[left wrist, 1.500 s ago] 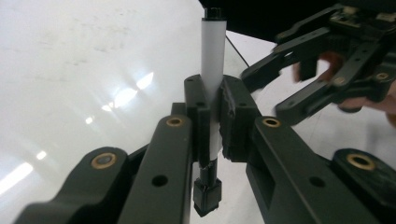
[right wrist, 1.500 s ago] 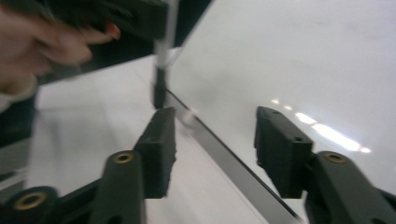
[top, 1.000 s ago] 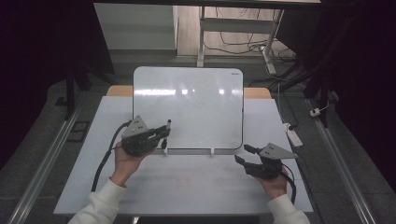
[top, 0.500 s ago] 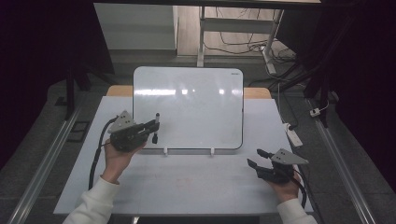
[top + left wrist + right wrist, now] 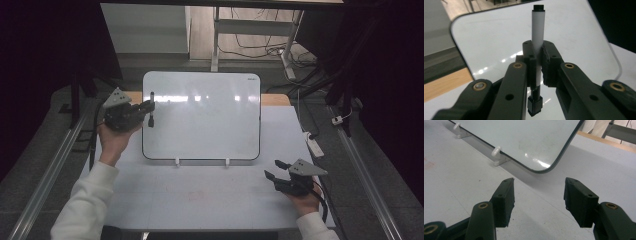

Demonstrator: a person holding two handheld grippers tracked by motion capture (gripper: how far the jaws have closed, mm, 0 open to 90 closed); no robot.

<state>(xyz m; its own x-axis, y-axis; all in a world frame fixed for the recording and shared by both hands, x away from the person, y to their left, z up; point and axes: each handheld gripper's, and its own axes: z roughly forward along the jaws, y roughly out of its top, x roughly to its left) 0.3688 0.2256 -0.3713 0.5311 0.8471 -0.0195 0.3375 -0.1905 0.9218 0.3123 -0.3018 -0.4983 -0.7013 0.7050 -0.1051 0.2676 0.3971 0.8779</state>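
Note:
A whiteboard (image 5: 201,116) stands tilted on two small white feet at the middle of the table. My left gripper (image 5: 148,109) is raised at the board's upper left corner, shut on a white marker (image 5: 151,108) with black ends. Seen from the left gripper view, the marker (image 5: 537,35) stands upright between the pads (image 5: 549,62), in front of the whiteboard (image 5: 491,40). My right gripper (image 5: 272,170) rests low near the table's front right, open with nothing between its jaws. In the right gripper view, that gripper (image 5: 537,195) faces the whiteboard's (image 5: 529,140) lower corner.
A white table mat (image 5: 200,195) covers the table in front of the board. A white foot (image 5: 497,153) of the board sits close ahead of the right jaws. Metal rails (image 5: 45,170) run along both table sides, and a white power strip (image 5: 315,145) lies at the right.
My left hand has carried the marker up and to the left, from the board's lower left to its upper left corner. The right hand has settled slightly lower and to the right.

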